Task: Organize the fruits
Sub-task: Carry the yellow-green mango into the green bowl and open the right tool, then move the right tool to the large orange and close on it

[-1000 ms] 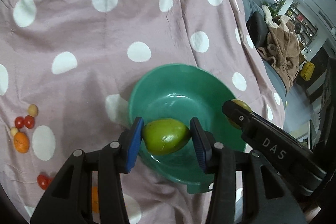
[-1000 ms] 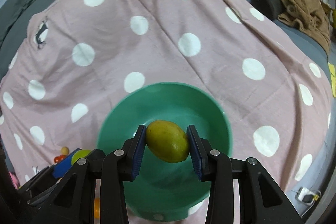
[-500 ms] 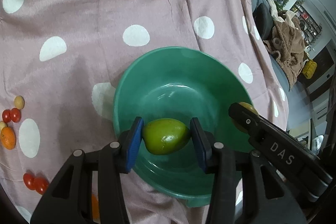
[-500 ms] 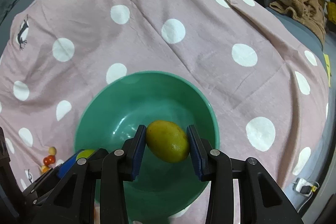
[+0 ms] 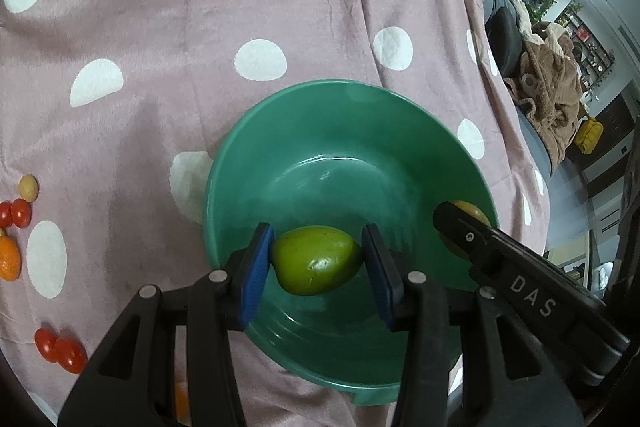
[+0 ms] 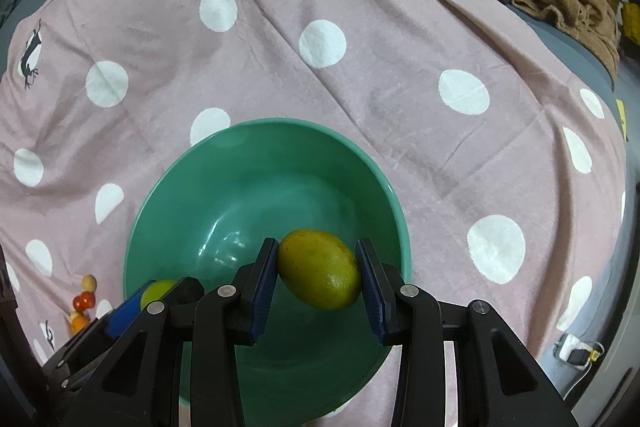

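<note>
Both glossy green-yellow fruits [image 5: 316, 259] [image 6: 320, 269] now hang lower over green bowl [image 5: 280, 131].

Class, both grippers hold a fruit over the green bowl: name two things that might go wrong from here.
1. The left gripper and right gripper sit close together over the bowl; they may bump on release.
2. Dropped from above, the green fruit or yellow fruit might bounce out onto the cloth.

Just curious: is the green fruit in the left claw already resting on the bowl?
Cannot tell. In the left wrist view the green fruit, clamped in the left gripper, overlaps the bowl; no gap or contact shows.
</note>
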`<action>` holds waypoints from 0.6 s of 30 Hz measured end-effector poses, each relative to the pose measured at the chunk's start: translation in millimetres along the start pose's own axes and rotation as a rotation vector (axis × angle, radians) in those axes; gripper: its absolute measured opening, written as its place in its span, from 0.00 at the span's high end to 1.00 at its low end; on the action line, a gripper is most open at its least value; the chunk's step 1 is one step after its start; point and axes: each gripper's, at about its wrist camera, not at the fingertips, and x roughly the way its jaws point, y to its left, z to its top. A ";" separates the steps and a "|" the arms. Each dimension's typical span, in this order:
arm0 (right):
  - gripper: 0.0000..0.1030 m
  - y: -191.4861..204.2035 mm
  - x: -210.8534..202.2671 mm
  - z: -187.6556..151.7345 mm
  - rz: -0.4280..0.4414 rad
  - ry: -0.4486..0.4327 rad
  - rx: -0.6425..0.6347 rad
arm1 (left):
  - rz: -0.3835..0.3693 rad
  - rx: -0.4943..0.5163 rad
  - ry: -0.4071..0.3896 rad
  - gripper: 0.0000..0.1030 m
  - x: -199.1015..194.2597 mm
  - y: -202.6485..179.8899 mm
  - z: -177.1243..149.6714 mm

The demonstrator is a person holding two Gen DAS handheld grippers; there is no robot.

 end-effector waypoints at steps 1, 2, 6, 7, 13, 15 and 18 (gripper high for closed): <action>0.61 -0.2 0.2 0.1 0.001 0.000 0.002 | -0.001 0.001 -0.004 0.56 -0.9 0.0 -0.4; 0.61 0.0 0.0 -0.1 0.004 0.000 0.002 | -0.002 0.004 -0.005 0.56 -1.6 0.1 -0.6; 0.61 -1.4 -0.2 0.0 0.048 0.002 0.006 | -0.014 0.010 -0.011 0.55 -10.4 0.6 -0.7; 0.60 -1.6 0.1 0.2 0.064 0.007 0.008 | -0.016 0.011 -0.017 0.52 -13.2 1.1 -0.5; 0.57 2.6 -2.0 -1.0 0.099 0.014 -0.010 | -0.028 -0.018 -0.078 0.38 -43.8 12.4 1.7; 0.55 4.5 -5.4 -1.4 0.108 0.002 -0.020 | -0.016 -0.022 -0.091 0.38 -53.7 17.3 0.8; 0.49 7.2 -12.2 -2.7 0.181 -0.009 -0.024 | 0.004 -0.049 -0.113 0.38 -72.5 30.3 -2.5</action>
